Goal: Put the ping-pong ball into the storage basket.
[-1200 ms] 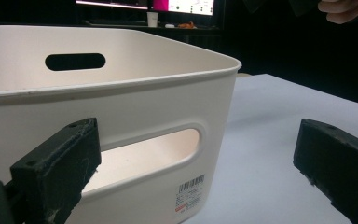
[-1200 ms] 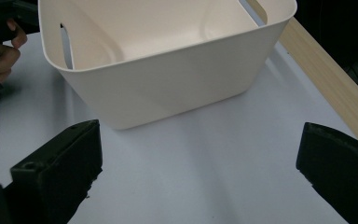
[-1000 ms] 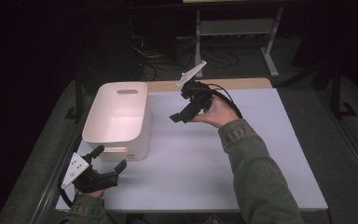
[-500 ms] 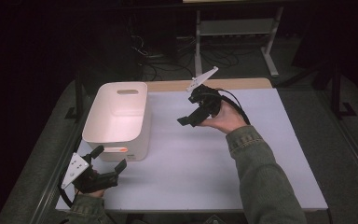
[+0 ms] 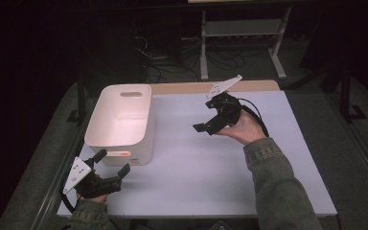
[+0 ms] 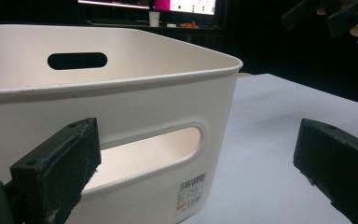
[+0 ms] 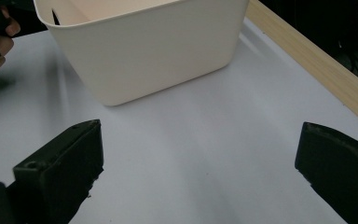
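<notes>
A white plastic bin (image 5: pixel 120 122) with handle slots stands at the left of the white table (image 5: pixel 196 163). My left gripper (image 5: pixel 111 163) rests at the front left corner, open, its jaws pointing at the bin's near end wall (image 6: pixel 135 140) with its barcode label. Nothing lies between them. My right gripper (image 5: pixel 210 120) hangs above the middle back of the table, open and empty, tilted down toward the bin (image 7: pixel 144 51). The bin's inside looks empty in the high view.
A wooden strip (image 5: pixel 187 87) runs along the table's far edge, seen too as a wooden strip (image 7: pixel 317 60) in the right gripper view. Behind the table stand a metal rack (image 5: pixel 239 33) and loose cables. Dark floor surrounds the table.
My right hand has carried its gripper to the right and slightly back, away from the bin. The left gripper has stayed where it was.
</notes>
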### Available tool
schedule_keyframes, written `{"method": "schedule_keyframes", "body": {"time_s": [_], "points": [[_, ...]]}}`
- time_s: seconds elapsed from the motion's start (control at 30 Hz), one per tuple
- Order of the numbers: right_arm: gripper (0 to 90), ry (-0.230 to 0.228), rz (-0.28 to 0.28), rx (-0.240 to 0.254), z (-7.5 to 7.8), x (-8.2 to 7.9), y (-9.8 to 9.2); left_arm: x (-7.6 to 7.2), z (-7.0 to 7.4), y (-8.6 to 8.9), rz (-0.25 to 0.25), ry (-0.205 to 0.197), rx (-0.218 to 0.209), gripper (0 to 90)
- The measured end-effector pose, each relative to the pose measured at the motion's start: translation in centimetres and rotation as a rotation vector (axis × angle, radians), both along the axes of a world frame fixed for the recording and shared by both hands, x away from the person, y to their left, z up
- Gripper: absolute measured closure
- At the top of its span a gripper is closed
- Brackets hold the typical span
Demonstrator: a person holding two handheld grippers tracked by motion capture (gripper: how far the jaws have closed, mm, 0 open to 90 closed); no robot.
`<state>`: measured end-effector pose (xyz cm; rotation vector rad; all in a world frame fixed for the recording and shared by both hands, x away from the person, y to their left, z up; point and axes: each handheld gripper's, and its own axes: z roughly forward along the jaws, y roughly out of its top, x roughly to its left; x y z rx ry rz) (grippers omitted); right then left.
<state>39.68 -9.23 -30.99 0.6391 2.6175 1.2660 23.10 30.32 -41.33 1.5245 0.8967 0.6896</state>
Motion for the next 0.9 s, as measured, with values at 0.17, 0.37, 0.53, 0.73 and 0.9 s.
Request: {"method": "schedule_keyframes", "body": {"time_s": [0.17,0.37,0.53,0.73,0.9], "points": [[0.6,-0.009,-0.019,0.018,-0.3,-0.7,-1.4,0.0,0.0,0.0,0.001,0.000,-0.004,0.1],[0.3,-0.026,-0.047,0.040,-0.6,-1.6,-2.8,0.0,0.0,0.0,-0.002,-0.001,-0.004,0.1],[0.2,-0.041,-0.072,0.058,-1.0,-2.2,-4.1,0.0,0.0,0.0,-0.001,-0.001,-0.004,0.1],[0.2,-0.048,-0.107,0.072,-1.8,-2.6,-5.6,0.1,0.0,0.0,-0.001,-0.001,-0.004,0.1],[0.2,-0.052,-0.130,0.078,-2.2,-2.9,-6.8,0.1,0.0,0.0,-0.001,0.000,-0.002,0.1]]}}
